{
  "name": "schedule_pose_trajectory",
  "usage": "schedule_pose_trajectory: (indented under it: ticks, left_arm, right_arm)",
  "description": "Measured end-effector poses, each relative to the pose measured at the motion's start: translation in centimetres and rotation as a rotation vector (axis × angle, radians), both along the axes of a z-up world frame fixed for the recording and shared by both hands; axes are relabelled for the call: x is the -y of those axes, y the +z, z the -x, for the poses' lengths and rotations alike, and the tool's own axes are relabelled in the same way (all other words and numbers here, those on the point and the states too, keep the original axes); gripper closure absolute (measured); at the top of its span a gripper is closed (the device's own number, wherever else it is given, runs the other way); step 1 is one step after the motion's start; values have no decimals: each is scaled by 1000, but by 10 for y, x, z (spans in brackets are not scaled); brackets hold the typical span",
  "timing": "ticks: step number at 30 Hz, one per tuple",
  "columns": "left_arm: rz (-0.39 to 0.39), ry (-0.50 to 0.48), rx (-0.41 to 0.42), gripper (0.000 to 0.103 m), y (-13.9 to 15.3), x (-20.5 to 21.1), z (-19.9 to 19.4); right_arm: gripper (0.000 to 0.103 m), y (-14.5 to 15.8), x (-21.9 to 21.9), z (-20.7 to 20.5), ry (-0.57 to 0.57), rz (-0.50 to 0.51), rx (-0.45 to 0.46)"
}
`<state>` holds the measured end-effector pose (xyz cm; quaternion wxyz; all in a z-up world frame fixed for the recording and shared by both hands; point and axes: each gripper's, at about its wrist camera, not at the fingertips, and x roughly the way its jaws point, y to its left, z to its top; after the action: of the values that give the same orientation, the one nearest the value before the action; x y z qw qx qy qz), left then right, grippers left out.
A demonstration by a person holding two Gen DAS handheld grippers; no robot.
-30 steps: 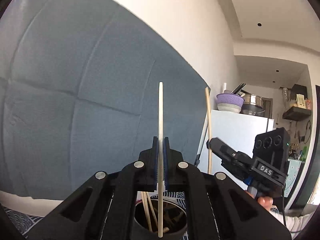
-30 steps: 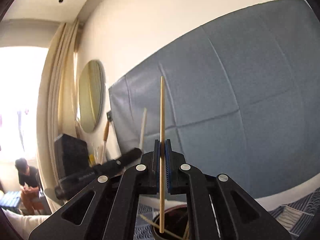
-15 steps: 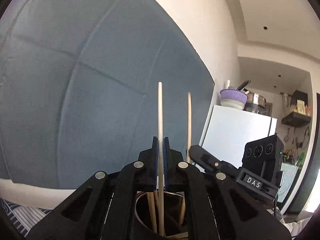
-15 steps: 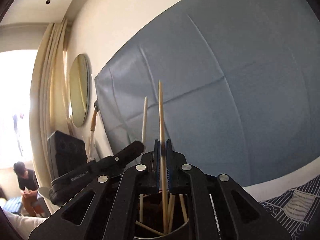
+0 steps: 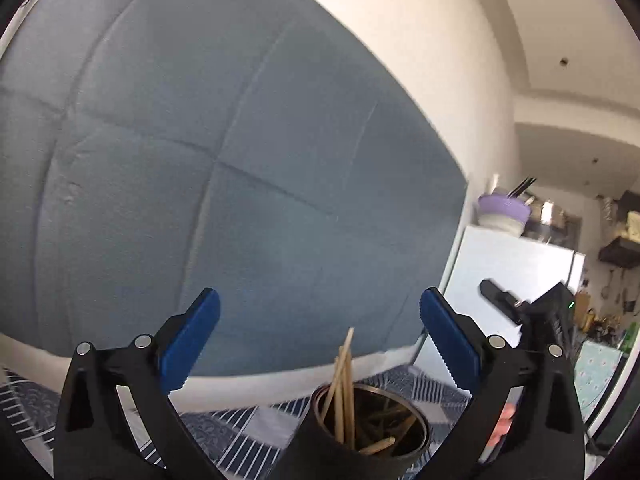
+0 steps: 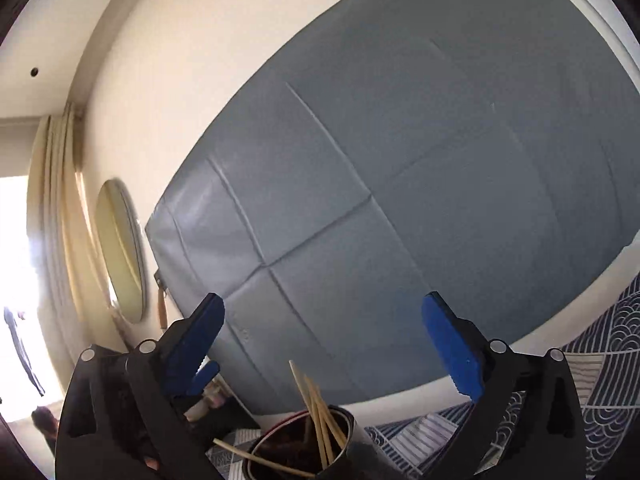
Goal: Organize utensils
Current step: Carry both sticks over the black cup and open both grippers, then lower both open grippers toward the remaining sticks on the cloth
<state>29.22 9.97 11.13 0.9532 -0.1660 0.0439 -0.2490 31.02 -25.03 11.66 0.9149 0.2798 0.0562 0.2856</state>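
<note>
Pale wooden chopsticks (image 5: 345,376) in a dark metal cup (image 5: 370,430), blue gripper pads (image 5: 191,338), grey-blue wall panel (image 5: 224,152), navy-and-white patterned cloth (image 6: 608,364), lilac bowl (image 5: 505,205)

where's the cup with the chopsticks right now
In both wrist views the cup sits at the bottom centre, just below the open jaws, on the blue patterned cloth before the grey-blue padded panel.

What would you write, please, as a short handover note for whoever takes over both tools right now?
Left tool: open, nothing between its pads; jaws have just opened.
Right tool: open and empty too; jaws have just opened.
Chopsticks: standing in the dark cup below both tools, on the blue patterned cloth.
Done: both chopsticks held a second ago are released into the cup.
Left: no loose utensils are in view; look around before withdrawing.
</note>
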Motion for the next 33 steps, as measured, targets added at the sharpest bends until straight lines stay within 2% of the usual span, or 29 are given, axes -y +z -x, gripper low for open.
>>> schedule_pose_trajectory:
  ticks: [3,7,12,17,20,23,28,30,33]
  left_arm:
    - [-58,12,-8,6,12,7,9]
    - [-102,124,-24,6,18,9,29]
    - [-105,140,-71,6,11,8,49]
    - [-150,149,-179,6,-4,12,66]
    - [-161,158,-234,6,-12,15,73]
    - [-176,183,-316,6,-26,18,82]
    - [-232,189,-403,6,-47,25,96]
    - [-259,208,-451,6,-55,29,105]
    - [-295,167,-497,6,-64,39,115]
  right_arm:
    - [8,9,3,9,-10,42,-9]
    - [8,17,7,21,-36,66,-53]
    - [8,18,13,38,-60,77,-122]
    - [8,14,0,62,-20,159,-164]
    - [8,3,-6,78,9,196,-190]
    - [8,-13,-17,91,38,266,-263]
    - [8,-37,-29,113,41,375,-346]
    - [8,-47,-33,123,37,447,-390]
    - [8,-62,-39,136,30,558,-445]
